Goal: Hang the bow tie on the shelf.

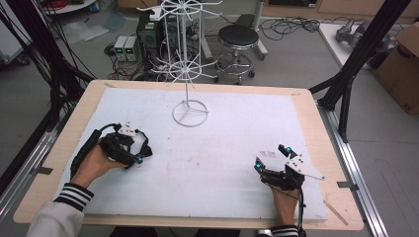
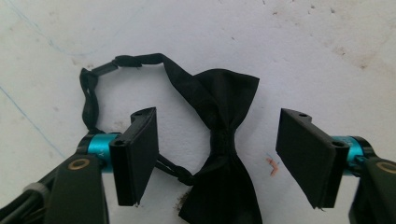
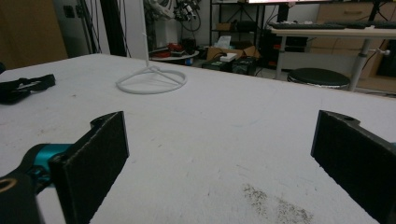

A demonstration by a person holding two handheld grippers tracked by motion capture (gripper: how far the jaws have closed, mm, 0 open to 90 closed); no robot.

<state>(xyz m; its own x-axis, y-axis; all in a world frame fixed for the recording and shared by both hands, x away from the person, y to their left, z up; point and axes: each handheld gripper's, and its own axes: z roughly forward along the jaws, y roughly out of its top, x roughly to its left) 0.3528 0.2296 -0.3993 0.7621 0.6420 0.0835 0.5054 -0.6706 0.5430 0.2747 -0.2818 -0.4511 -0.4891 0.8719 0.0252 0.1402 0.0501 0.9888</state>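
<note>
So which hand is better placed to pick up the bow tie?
Left. The left gripper is open right over the bow tie, its knot between the jaws. The right gripper is across the table.

table (image 1: 316,128): wooden, white mat (image 1: 237,148) on top | on mat: white wire rack (image 1: 189,112), black bow tie (image 2: 219,140)

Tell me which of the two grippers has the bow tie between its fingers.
The left gripper: it hovers open over the black bow tie, whose knot lies between its fingers. The right gripper, also open, has bare white mat between its fingers.
</note>
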